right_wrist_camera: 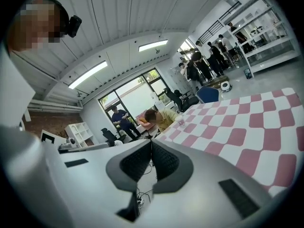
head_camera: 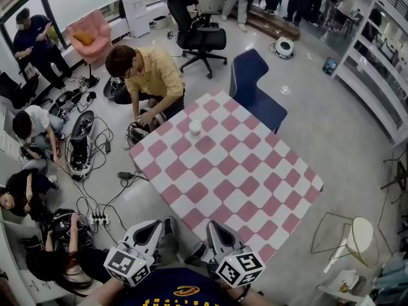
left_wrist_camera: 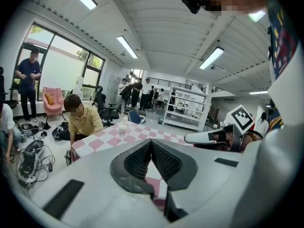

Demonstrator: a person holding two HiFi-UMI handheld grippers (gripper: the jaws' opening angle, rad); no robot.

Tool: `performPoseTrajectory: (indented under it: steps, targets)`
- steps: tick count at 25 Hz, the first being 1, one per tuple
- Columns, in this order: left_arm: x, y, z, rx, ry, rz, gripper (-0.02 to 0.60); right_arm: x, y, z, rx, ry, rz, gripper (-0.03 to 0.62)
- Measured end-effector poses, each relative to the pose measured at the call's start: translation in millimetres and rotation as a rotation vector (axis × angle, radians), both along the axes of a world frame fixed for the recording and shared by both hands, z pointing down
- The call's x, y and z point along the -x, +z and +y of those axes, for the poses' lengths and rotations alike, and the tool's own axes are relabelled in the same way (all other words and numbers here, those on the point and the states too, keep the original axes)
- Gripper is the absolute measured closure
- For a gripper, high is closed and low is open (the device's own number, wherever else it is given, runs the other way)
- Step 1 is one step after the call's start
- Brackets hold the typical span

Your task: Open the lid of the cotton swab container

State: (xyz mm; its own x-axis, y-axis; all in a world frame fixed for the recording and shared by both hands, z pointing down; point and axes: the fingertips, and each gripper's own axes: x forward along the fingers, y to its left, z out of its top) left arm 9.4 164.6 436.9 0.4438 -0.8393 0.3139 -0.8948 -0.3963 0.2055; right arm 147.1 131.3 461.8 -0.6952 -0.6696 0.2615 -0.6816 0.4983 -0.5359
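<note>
The cotton swab container (head_camera: 195, 128) is a small clear tub with a white lid. It stands upright near the far edge of the pink and white checked table (head_camera: 255, 196), and shows small in the left gripper view (left_wrist_camera: 123, 126) and the right gripper view (right_wrist_camera: 181, 122). My left gripper (head_camera: 160, 223) and right gripper (head_camera: 212, 225) hover at the table's near edge, far from the container. Both are shut with nothing between their jaws. The left gripper view shows the right gripper (left_wrist_camera: 186, 138) to its right.
A person in a yellow shirt (head_camera: 148, 75) crouches at the table's far left corner. A blue chair (head_camera: 255, 88) stands behind the table and a black office chair (head_camera: 197, 37) farther back. Cables and gear (head_camera: 89, 145) litter the floor at left, where other people sit.
</note>
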Motion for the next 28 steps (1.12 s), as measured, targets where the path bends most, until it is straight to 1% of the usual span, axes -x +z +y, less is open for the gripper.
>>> performPoseTrajectory:
  steps: [4,8,12,15,20,25,28]
  targets:
    - [7,9,-24,0.007,0.031,0.007,0.58,3,5,-18,0.012,0.03,0.017,0.582]
    - [16,7,-61,-0.007,0.075,0.011,0.58,8,7,-47,0.019,0.082,0.034,0.583]
    - [39,6,-104,-0.019,0.117,0.021,0.58,23,3,-84,0.012,0.132,0.059,0.582]
    - [61,9,-139,-0.022,0.155,0.002,0.58,37,-2,-113,0.006,0.174,0.076,0.582]
    - [86,35,-198,-0.004,0.248,-0.041,0.58,52,-8,-149,0.002,0.254,0.102,0.582]
    - [94,65,-254,0.012,0.321,-0.079,0.58,49,-12,-174,-0.003,0.333,0.138,0.583]
    - [91,79,-283,0.003,0.359,-0.104,0.578,44,-16,-189,-0.013,0.379,0.141,0.582]
